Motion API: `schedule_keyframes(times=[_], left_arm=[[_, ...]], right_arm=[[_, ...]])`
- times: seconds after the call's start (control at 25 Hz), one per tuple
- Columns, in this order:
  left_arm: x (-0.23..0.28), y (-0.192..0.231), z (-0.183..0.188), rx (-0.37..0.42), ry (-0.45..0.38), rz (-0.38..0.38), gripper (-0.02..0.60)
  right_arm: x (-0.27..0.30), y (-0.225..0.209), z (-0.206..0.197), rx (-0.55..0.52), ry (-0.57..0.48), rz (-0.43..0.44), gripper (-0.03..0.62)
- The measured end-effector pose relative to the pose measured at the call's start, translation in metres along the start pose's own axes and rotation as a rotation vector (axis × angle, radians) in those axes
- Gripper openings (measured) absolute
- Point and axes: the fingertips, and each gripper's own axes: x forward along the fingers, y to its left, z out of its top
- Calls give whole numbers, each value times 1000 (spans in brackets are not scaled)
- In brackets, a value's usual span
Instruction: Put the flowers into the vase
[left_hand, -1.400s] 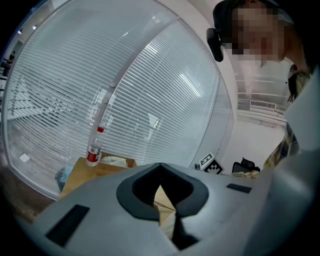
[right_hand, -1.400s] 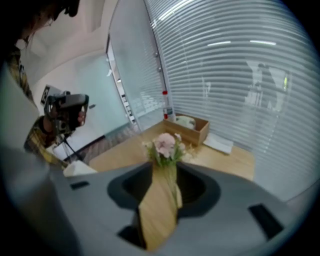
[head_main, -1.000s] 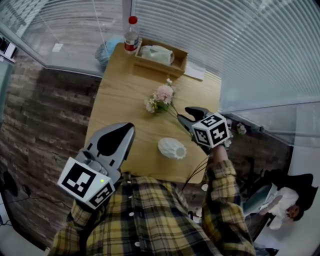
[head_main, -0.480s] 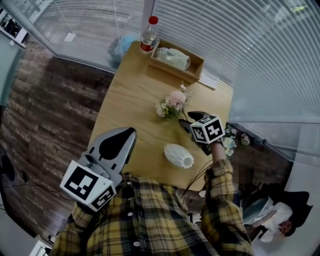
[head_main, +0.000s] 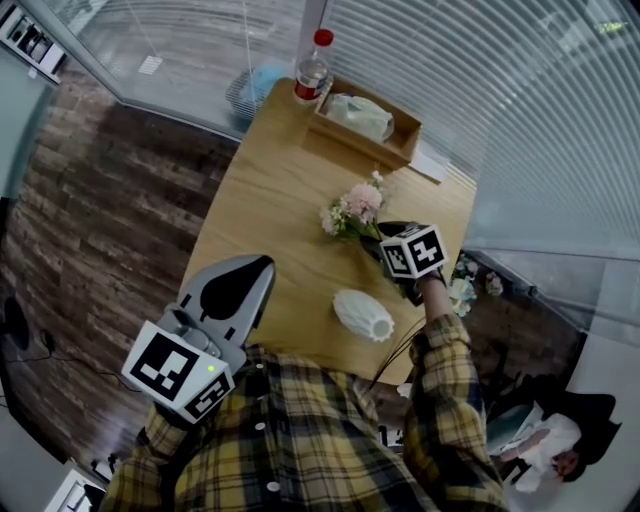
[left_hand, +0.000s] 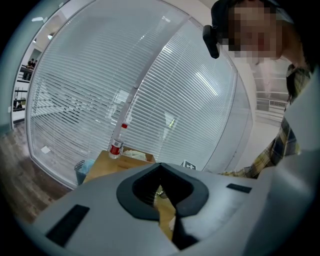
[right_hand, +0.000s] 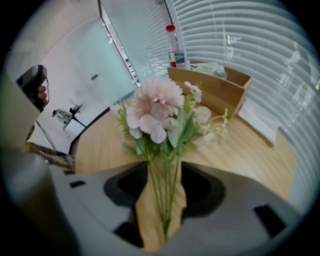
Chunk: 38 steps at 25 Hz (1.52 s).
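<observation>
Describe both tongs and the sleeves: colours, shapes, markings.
Left tongs and right tongs: pale grey tapered shells, black inner pads. Each carries a white cube with black square markers. Sleeves: yellow-and-dark plaid shirt. No cables visible.

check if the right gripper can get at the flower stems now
Probably yes: the jaws of the right gripper have just been opening and stand apart, with the flower stems between them and nothing blocking.

Left tongs (left_hand: 160, 169) closed; right tongs (right_hand: 163, 169) just opened, stems (right_hand: 166, 202) between.
</observation>
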Motion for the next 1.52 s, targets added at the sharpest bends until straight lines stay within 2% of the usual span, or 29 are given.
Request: schedule_keyframes(times=[0.28,0.6,0.88,1.2,1.52], left_arm=[[-1,-1,2,-4,-6,-3,11],[0,1,6,0,-12,-4,11],[0,0,8,5,-22,-17,11],[3,-11,13,13,-35,-76,11],[11,-37,19,50,-25,-179,11]], right_arm=[[0,2,0,25,7,15,192],[-4,-2,4,48,-34,-10,60],[-15,-6,7,79,-81,-31,28],[-61,-6,19,131,-234,-71,26],[-148,3,33,181,-473,-162,26]])
